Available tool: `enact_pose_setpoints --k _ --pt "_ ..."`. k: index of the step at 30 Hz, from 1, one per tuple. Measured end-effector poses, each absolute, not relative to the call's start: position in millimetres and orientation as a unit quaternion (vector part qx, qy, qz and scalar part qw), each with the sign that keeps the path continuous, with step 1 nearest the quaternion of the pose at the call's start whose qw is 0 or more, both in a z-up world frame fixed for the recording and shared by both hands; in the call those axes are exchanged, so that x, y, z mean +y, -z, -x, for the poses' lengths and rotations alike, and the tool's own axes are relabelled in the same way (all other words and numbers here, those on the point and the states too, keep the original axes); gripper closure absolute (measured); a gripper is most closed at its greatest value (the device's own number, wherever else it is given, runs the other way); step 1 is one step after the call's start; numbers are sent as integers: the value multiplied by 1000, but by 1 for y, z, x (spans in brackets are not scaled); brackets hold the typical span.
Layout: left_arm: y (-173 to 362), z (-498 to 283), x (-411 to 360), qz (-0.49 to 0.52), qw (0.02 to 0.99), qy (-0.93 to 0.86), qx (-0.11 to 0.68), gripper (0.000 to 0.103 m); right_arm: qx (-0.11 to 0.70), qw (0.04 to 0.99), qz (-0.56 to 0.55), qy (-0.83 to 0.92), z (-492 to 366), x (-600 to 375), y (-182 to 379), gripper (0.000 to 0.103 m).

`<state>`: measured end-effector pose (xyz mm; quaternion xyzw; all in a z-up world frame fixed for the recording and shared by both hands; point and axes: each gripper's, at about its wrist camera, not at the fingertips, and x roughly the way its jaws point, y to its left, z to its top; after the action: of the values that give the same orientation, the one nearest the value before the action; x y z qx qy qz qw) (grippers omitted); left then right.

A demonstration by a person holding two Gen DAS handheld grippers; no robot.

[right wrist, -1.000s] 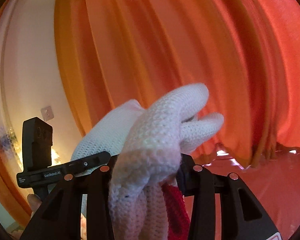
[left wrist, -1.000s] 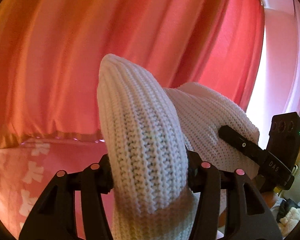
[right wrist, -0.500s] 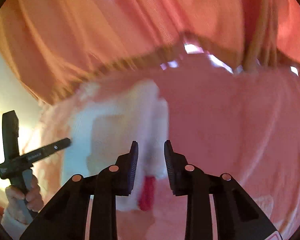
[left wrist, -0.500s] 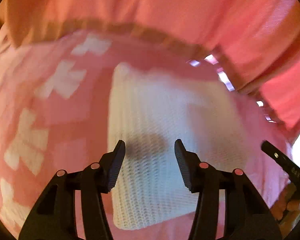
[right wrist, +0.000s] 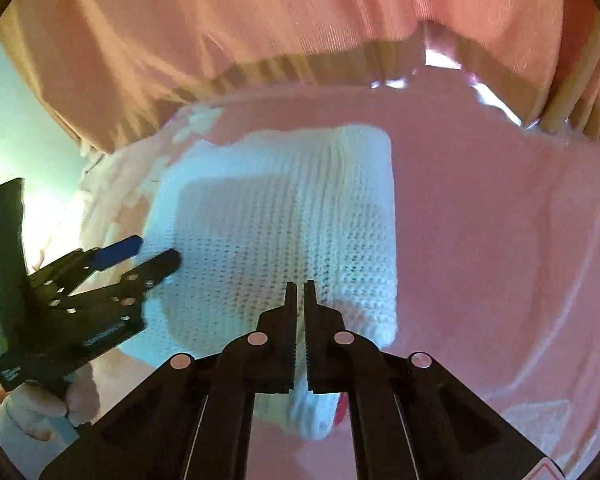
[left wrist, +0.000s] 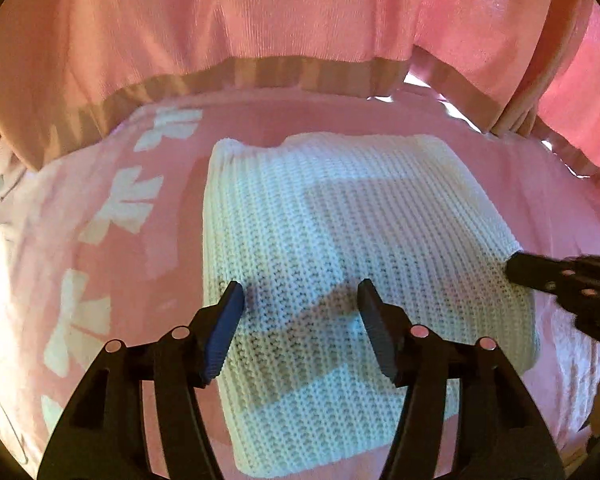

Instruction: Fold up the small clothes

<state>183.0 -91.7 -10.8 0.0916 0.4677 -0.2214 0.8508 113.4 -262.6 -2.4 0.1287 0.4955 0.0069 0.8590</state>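
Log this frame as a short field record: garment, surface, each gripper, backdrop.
garment: white knit garment, lying flat in a rough rectangle, a fold ridge running along its length
surface: pink bedspread with white bow prints
left gripper: open, above the garment's near part, holding nothing
right gripper: shut, nothing visibly pinched, over the garment's near right part
red detail: small red bit at the garment's near edge, mostly hidden
backdrop: pink curtain hanging behind the bed

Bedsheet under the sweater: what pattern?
Pink bedsheet with white bow-like prints, clearest in the left wrist view.
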Motion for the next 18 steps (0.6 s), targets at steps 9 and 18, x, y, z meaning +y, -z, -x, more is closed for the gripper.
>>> enact_pose_setpoints --k 9,18 --pt "9 -171 -92 -108 856 205 462 46 508 855 -107 -1 -106 -244 1 99" --pt "7 -151 -62 -77 853 203 474 22 483 862 -149 51 -96 -273 0 52"
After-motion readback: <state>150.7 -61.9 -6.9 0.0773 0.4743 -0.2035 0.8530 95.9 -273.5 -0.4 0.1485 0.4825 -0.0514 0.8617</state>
